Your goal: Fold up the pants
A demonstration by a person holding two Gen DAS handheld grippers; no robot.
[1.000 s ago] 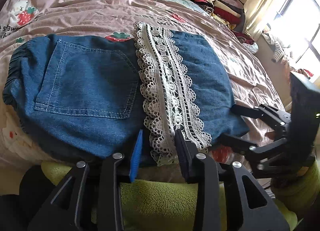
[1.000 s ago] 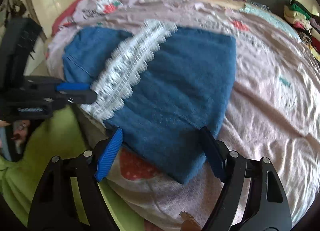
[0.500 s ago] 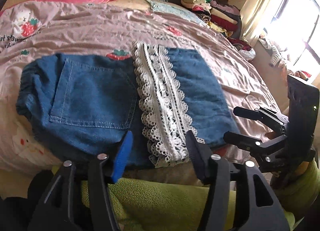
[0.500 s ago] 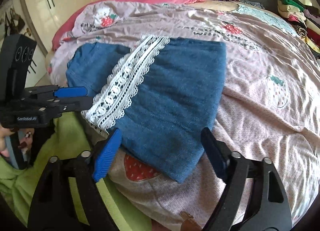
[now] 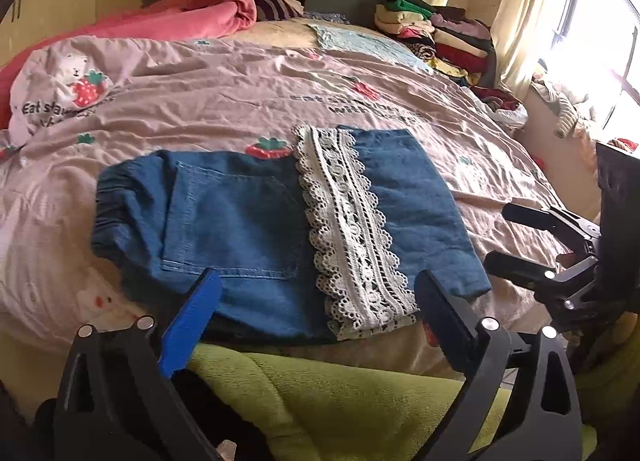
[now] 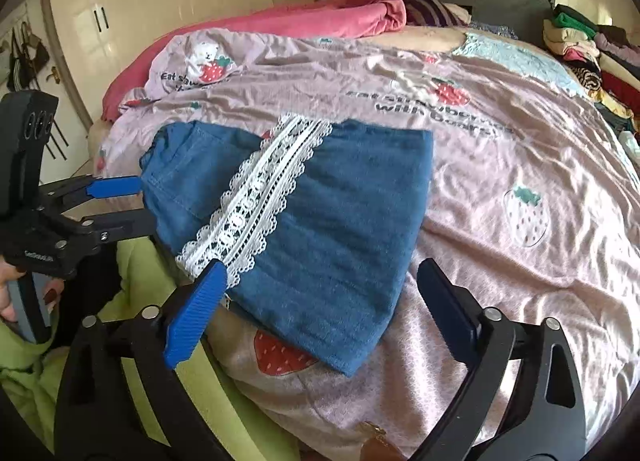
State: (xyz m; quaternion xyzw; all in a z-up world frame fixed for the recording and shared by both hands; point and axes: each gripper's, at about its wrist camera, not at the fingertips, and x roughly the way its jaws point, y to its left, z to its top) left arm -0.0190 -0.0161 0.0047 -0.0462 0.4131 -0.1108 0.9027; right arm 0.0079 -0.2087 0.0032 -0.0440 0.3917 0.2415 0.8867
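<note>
Folded denim pants (image 5: pixel 248 221) flat on bed (image 5: pixel 240 101), just ahead of both sets of jaws (lace trim (image 5: pixel 352 229) on top). Left gripper (image 5: pixel 316 301) jaws opening, nothing between. Right gripper (image 6: pixel 320 289) same, spreading, empty, above pants' near edge.

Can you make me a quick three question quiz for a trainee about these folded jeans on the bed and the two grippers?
1. True or false: the left gripper grips the pants.
2. What white trim crosses the pants?
3. Where is the stack of folded clothes: A) far corner of the bed near the window, B) floor, C) on the pants?

Key: 1 false, its jaws are opening with nothing clamped, like the right gripper. 2 lace band. 3 A.
</note>
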